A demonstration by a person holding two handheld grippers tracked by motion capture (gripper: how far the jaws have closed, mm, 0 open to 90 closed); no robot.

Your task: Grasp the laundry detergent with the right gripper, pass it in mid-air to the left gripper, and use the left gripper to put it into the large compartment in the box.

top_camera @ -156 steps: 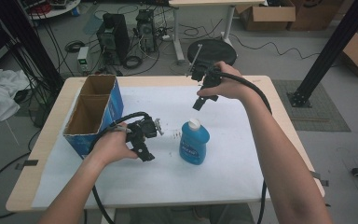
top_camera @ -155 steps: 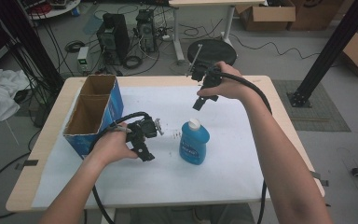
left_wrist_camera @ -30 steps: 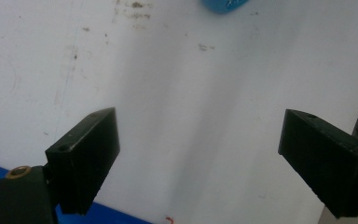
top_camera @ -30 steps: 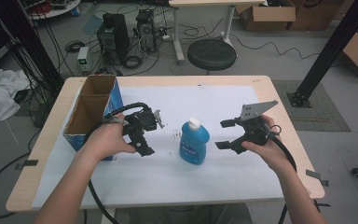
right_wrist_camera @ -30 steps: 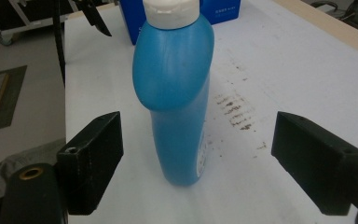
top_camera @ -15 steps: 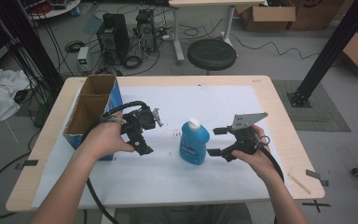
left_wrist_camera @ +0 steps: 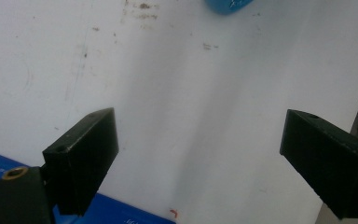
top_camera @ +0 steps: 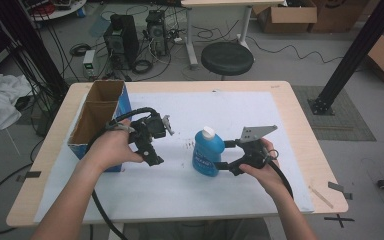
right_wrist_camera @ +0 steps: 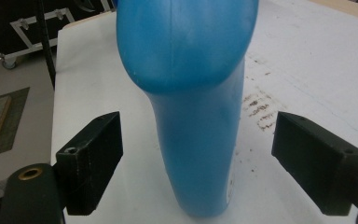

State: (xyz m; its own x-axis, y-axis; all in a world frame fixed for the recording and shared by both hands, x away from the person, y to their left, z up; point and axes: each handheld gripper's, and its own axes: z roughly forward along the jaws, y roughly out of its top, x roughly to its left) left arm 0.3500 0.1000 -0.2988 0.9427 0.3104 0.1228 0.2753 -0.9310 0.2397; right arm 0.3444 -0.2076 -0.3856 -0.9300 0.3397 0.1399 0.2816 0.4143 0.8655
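The right gripper [top_camera: 223,156] brackets the upright blue bottle [top_camera: 208,154], jaws apart; no grasp made yet. The left gripper [top_camera: 155,142], jaws apart, waits by the cardboard box [top_camera: 99,112].

A: What stands between the two grippers?
B: The blue bottle [top_camera: 208,154], upright mid-table. The right gripper [top_camera: 227,156] has its jaws wide on either side of it, gaps showing both sides.
A: And on the left?
B: The cardboard box [top_camera: 96,117] flanks the left gripper [top_camera: 156,142]; bare white table cover [top_camera: 280,120] lies ahead.
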